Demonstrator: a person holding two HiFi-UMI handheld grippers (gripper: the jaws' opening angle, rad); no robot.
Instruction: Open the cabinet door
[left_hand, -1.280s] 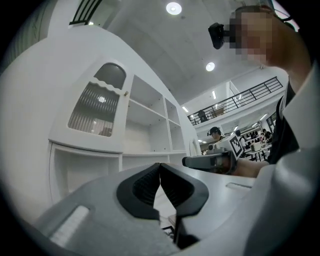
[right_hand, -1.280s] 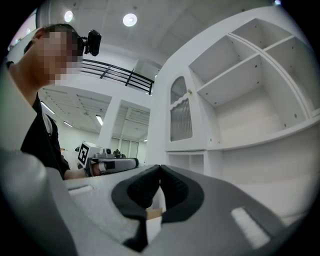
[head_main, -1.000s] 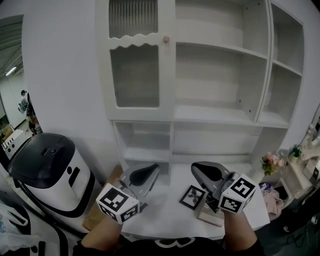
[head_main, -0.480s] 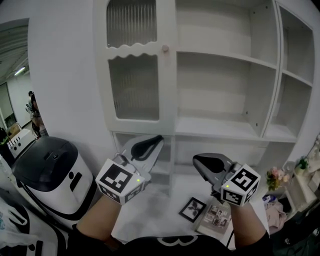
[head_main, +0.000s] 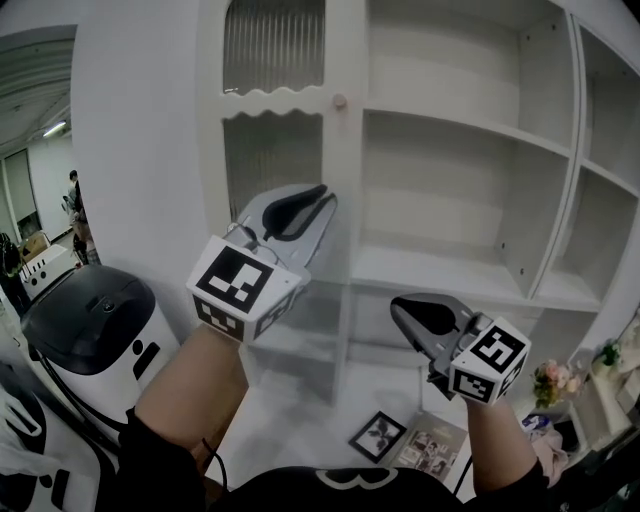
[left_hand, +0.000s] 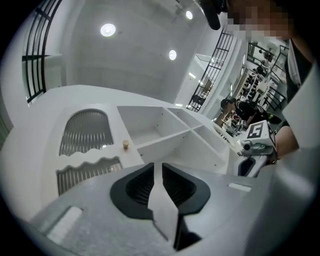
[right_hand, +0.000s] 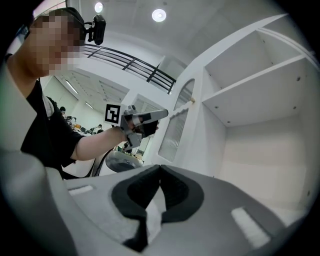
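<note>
Jaws of left gripper (head_main: 322, 203), just cracking apart and empty, aim up at knob (head_main: 340, 101) on the shut cabinet door (head_main: 272, 150), far left, likely to pinch it; right gripper (head_main: 405, 308), jaws pressed together, waits nearer.

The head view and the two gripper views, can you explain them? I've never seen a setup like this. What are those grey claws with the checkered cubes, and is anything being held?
There is no robot here. A person holds a two-jaw gripper in each hand, and the marker cubes are part of the grippers. The head view looks down from the person's head. Each gripper view rides on its gripper and looks along its jaws. The left gripper is up in front of the white cabinet door, below its small knob. Its jaws have just been opening slightly, with nothing between them. The right gripper is shut and empty, in front of the open shelves. A framed picture lies on the white table below.
</note>
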